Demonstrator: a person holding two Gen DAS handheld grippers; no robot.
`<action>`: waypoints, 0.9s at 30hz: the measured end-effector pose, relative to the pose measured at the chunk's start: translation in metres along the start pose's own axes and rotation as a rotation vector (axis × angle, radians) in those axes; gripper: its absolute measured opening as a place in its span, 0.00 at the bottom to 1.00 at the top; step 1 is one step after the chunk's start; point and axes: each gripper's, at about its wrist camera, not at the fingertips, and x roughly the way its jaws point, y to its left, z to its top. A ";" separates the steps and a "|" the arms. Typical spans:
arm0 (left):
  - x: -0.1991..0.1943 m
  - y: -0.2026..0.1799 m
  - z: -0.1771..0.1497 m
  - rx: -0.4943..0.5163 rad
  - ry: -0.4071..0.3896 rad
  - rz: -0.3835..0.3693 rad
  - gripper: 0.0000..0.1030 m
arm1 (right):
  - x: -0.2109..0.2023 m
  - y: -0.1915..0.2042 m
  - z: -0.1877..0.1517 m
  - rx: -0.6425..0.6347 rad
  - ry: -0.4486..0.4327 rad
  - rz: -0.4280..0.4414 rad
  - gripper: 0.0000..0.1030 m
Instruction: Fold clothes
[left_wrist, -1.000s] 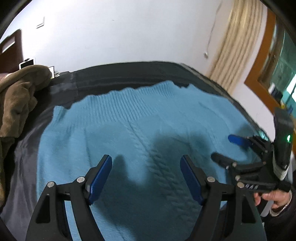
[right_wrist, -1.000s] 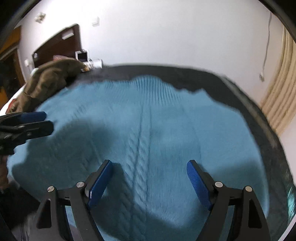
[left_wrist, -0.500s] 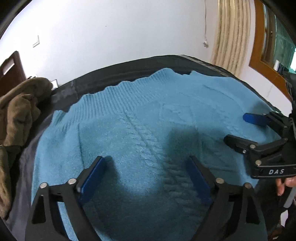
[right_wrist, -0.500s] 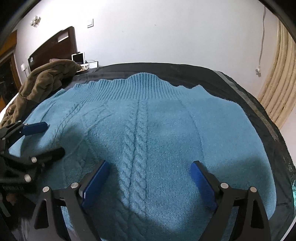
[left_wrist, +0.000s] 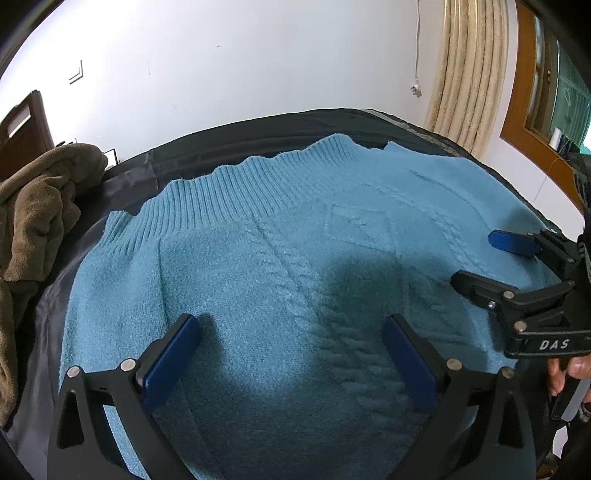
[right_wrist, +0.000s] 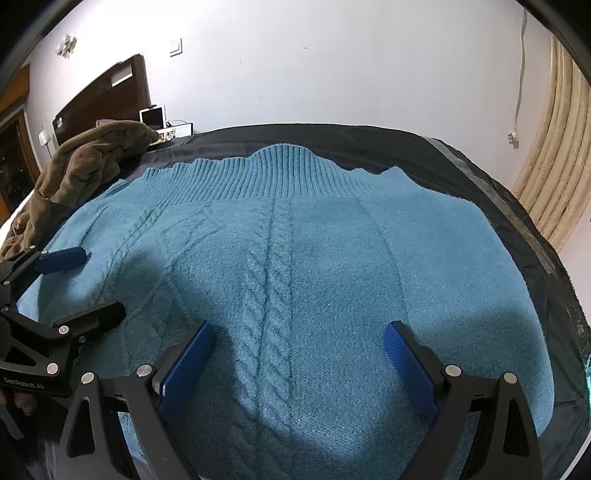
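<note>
A blue cable-knit sweater (left_wrist: 280, 266) lies spread flat on a dark sheet, its ribbed hem at the far side; it also fills the right wrist view (right_wrist: 295, 266). My left gripper (left_wrist: 291, 332) is open and empty, hovering over the sweater's near part. My right gripper (right_wrist: 299, 339) is open and empty over the central cable pattern. The right gripper shows at the right edge of the left wrist view (left_wrist: 476, 258), and the left gripper at the left edge of the right wrist view (right_wrist: 99, 280). The sweater's near edge is hidden below both grippers.
A brown fleece garment (left_wrist: 33, 206) is piled at the far left, seen too in the right wrist view (right_wrist: 85, 158). The dark sheet (right_wrist: 509, 206) borders the sweater. A wooden headboard (right_wrist: 103, 92), white wall and beige curtain (left_wrist: 465, 77) stand behind.
Both grippers have drawn back and lowered a little toward the sweater's near part, so more of the sweater shows. Both stay open and empty.
</note>
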 end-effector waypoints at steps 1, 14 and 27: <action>-0.001 0.000 0.000 0.001 0.000 0.000 0.98 | -0.004 -0.003 -0.002 0.016 -0.011 0.010 0.93; -0.016 -0.004 0.020 -0.082 0.095 -0.198 0.98 | -0.102 -0.138 -0.099 0.530 -0.101 0.140 0.93; -0.019 -0.013 0.032 -0.096 0.092 -0.177 0.98 | -0.057 -0.147 -0.083 0.695 -0.123 0.328 0.93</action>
